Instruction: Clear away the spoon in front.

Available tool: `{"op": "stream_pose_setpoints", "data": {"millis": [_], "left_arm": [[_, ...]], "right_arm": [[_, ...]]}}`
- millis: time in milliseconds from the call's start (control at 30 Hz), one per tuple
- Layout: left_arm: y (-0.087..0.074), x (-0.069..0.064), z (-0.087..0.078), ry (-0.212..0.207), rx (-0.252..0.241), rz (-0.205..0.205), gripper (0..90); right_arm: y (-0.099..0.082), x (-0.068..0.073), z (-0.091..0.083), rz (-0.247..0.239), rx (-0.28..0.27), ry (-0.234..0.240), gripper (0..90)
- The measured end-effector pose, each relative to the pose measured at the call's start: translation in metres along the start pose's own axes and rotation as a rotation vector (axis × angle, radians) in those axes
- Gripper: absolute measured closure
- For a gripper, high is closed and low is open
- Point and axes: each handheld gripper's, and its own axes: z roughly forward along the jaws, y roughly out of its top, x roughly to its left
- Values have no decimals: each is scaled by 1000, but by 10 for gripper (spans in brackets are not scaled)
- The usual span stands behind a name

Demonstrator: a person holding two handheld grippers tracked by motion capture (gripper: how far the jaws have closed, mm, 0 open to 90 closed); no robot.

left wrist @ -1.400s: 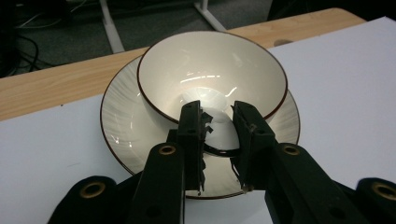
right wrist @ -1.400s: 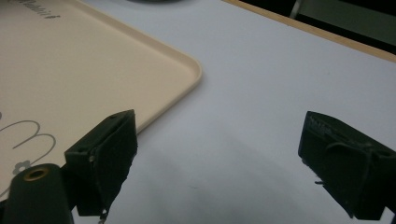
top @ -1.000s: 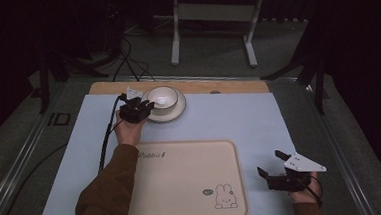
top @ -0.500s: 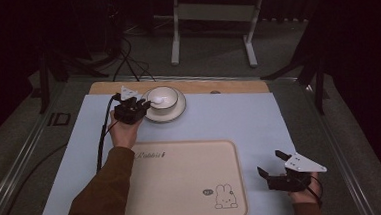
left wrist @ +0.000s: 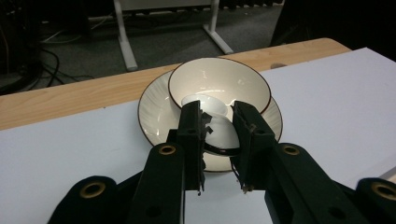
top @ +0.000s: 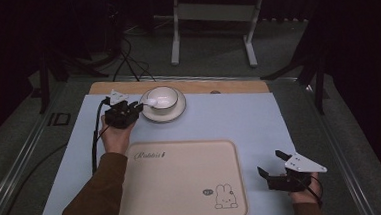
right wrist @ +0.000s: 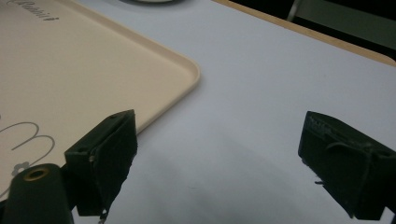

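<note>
A white ceramic spoon (left wrist: 205,101) sits clamped between the jaws of my left gripper (left wrist: 217,112), its scoop end over the rim of a cream bowl (left wrist: 219,81). The bowl stands on a ribbed plate (left wrist: 154,114) with a dark rim. From above, my left gripper (top: 138,106) is just left of the bowl (top: 163,95) and plate (top: 166,113), with the spoon (top: 150,103) at its tip. My right gripper (top: 274,163) hovers open over the blue mat, right of the beige tray (top: 183,178). Nothing lies between its jaws (right wrist: 219,135).
The beige tray (right wrist: 70,70) with a rabbit print lies at the front middle of the pale blue mat (top: 229,115). A wooden strip (top: 237,86) borders the mat's far edge. A cable (top: 96,143) trails from the left gripper. Metal stand legs (top: 247,49) rise beyond the table.
My left gripper has drawn a little to the left and upward with the spoon, away from the bowl's centre. The right gripper has stayed put.
</note>
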Motion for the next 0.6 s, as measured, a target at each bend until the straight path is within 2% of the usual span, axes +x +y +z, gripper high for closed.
{"op": "stream_pose_setpoints", "data": {"millis": [600], "left_arm": [[-9, 0, -24, 22, -12, 4, 743]], "right_arm": [[0, 0, -2, 5, -3, -5, 115]]}}
